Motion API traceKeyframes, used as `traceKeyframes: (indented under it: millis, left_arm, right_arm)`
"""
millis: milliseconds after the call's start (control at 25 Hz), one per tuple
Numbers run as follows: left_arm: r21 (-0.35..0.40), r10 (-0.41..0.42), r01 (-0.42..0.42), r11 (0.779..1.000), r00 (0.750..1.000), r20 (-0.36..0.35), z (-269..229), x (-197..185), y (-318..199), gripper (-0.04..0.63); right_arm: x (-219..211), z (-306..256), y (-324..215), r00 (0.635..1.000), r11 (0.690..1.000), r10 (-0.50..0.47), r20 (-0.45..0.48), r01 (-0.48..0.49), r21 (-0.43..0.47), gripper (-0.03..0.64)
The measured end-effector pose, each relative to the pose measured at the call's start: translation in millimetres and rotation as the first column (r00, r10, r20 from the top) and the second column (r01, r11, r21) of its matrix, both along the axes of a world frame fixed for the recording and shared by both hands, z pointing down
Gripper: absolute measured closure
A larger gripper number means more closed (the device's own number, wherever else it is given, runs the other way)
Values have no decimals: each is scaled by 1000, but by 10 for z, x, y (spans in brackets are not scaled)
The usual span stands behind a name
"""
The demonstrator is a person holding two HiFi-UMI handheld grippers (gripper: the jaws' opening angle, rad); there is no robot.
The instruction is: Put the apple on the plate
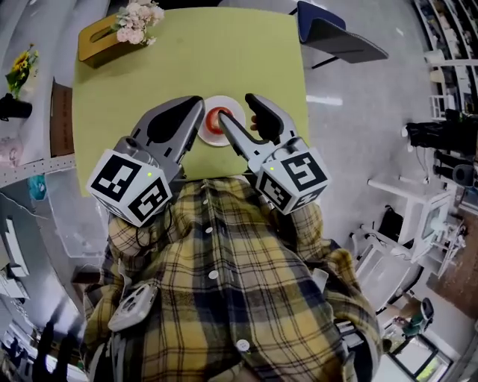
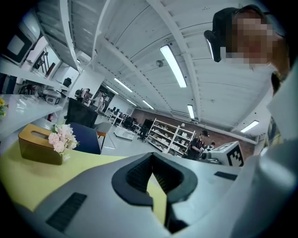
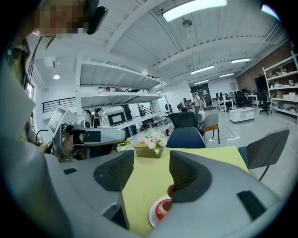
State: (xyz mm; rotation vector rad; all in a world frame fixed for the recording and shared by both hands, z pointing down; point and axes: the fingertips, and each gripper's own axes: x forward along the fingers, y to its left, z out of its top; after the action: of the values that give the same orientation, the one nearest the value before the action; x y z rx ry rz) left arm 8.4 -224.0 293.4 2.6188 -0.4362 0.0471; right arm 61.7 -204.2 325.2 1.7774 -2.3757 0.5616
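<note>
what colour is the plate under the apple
White. The plate shows best in the head view, holding the red apple.

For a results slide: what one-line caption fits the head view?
Apple sits on the white plate on the green table; left gripper shut, right gripper open and empty, both held above it.

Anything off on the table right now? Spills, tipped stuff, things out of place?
Nothing stands out. The apple sits on the plate, which lies flat on the green table. The tissue box with flowers sits at the far corner. No spill shows. The right gripper is open and empty.
</note>
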Motion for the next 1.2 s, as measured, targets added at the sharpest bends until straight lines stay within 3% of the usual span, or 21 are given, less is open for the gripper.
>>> traceKeyframes:
  millis: [320,560,1040,1200]
  left_arm:
    - [27,42,-42,999,999,-16,-121,134,33,588]
    - [31,47,-47,998,999,-16,-173,143,5,588]
    - [36,54,-53,998,998,-22,-213,101,-43,588]
    - [34,71,-70,997,997,-18,-211,64,-65,588]
  right_arm:
    - [61,-266,101,995,997,63,-82,-60,47,529]
    - [97,-366,98,994,995,91,-64,-88,54,605]
    - [75,-470,61,993,995,91,82,-95,43,620]
    - [48,-442,49,993,996,86,79,-89,32,621]
